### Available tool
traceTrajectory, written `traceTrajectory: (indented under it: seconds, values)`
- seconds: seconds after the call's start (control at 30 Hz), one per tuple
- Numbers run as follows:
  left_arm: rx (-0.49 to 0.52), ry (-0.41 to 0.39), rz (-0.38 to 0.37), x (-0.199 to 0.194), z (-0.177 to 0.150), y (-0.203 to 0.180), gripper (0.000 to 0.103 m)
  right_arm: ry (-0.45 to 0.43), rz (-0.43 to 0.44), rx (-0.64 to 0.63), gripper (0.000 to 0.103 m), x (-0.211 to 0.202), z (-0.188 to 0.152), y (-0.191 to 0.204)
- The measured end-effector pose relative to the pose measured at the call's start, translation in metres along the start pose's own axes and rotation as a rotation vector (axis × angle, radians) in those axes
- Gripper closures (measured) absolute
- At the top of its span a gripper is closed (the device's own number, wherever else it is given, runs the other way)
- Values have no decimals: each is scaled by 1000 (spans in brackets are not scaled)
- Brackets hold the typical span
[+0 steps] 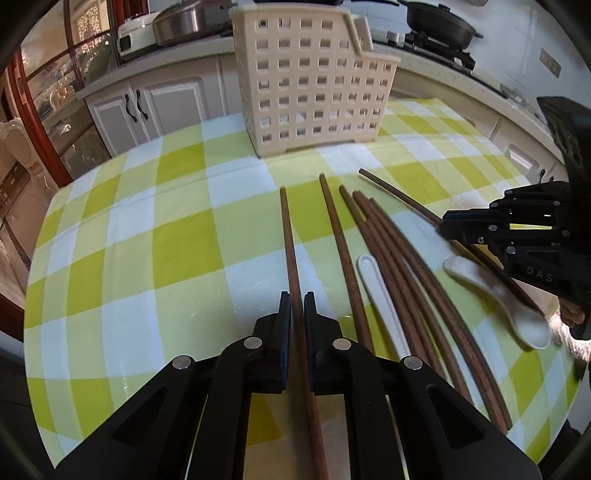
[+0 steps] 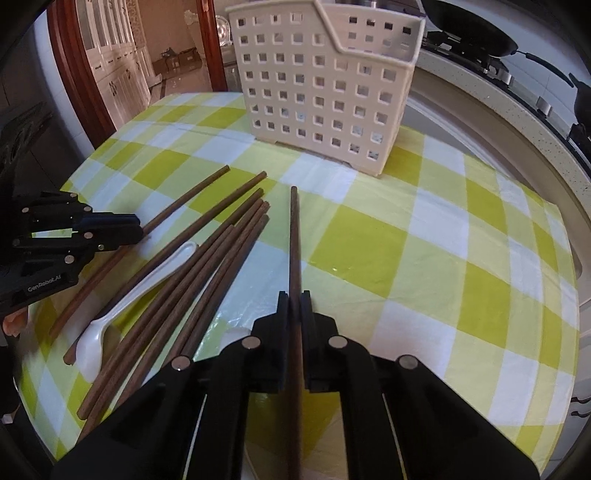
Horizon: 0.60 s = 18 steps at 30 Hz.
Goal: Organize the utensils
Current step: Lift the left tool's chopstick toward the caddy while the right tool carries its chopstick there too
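A beige perforated utensil holder [image 1: 314, 81] stands at the far side of the checked tablecloth; it also shows in the right wrist view [image 2: 325, 85]. My left gripper [image 1: 296, 301] is shut on a brown chopstick [image 1: 290, 243]. My right gripper [image 2: 294, 299] is shut on another brown chopstick [image 2: 294, 236]; it also shows in the left wrist view [image 1: 448, 221]. Several more chopsticks [image 1: 391, 254] lie between them, with a white spoon [image 1: 384, 299] among them and a second white spoon [image 1: 513, 306] under the right gripper. The left gripper also appears in the right wrist view [image 2: 133, 227].
The green-and-white checked cloth [image 1: 147, 240] covers a small table whose edges fall away on the left and right. Kitchen counters with pans [image 1: 443, 22] and cabinets [image 1: 159, 103] stand behind. A wooden door frame [image 2: 81, 74] is at the left.
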State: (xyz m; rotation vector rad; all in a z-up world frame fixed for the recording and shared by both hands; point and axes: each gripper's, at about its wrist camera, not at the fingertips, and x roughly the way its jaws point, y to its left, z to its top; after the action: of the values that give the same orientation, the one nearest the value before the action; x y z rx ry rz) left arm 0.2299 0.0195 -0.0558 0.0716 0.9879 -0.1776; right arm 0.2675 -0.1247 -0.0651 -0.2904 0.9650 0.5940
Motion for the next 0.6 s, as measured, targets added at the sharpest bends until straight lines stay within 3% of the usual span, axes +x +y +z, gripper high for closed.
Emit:
traceTrajectory:
  seconds: [0.3,0.33,0.37,0.43,0.53,0.6]
  values:
    - [-20,-87,18,-42,5,4,95,-168,3,72,97,-67,3,-16]
    - [-30,-74,-3,-39,6,6,91,-183,-4,75,97,-75,1,-16]
    - [-28,-58,-15,-36,6,6,76,-192,-7,78,97,-79,0,-17]
    - [-24,-40,2,-26,3,4,66,-210,-9,85,97,-88,-3,-17]
    - [2,7,21,-9,2,-1,66,-243,-8,104,97,-105,-11,-20]
    - [16,45,44,4,5,-2,73,-255,-7,116,97,-111,-15,-21]
